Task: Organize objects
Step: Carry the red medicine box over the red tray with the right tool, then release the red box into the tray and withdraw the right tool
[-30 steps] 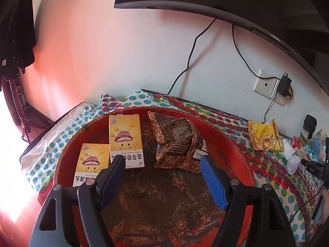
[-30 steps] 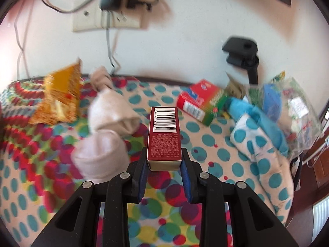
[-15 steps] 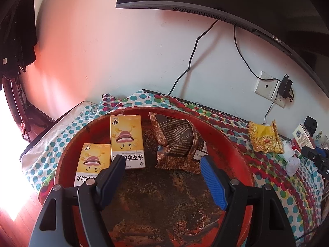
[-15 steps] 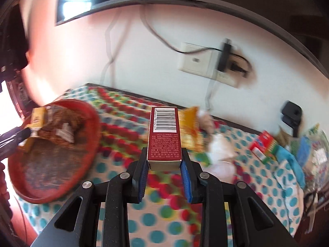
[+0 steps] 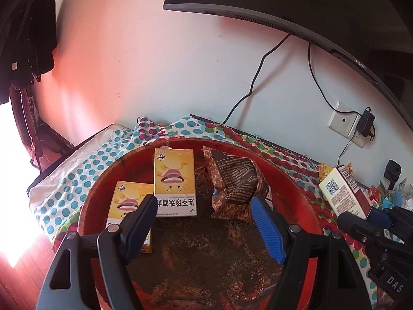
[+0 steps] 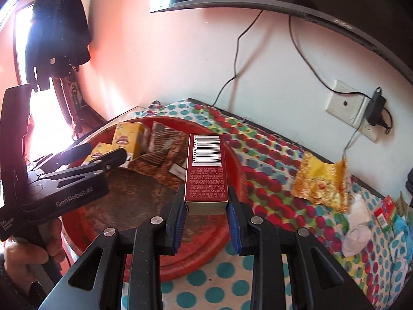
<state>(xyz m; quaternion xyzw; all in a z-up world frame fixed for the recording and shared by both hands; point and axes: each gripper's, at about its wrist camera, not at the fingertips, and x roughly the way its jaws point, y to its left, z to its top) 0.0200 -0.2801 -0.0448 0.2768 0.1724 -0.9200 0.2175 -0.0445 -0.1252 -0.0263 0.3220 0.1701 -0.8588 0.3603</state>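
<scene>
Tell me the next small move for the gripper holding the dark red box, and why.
Probably carry the dark red box, clamped in the right gripper, onward over the red tray and lower it onto the bare middle. The yellow boxes and brown packet already lie there; the left gripper hangs open and empty.

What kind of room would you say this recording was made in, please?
Probably a room in a home: a polka-dot cloth covers the surface, a curved monitor sits above a wall socket, and dark clothes hang nearby.

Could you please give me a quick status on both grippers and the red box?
Right gripper shut on red box, above red tray rim. Left gripper open, empty, over tray. Two yellow boxes and brown packet occupy the far half; near half free.
</scene>
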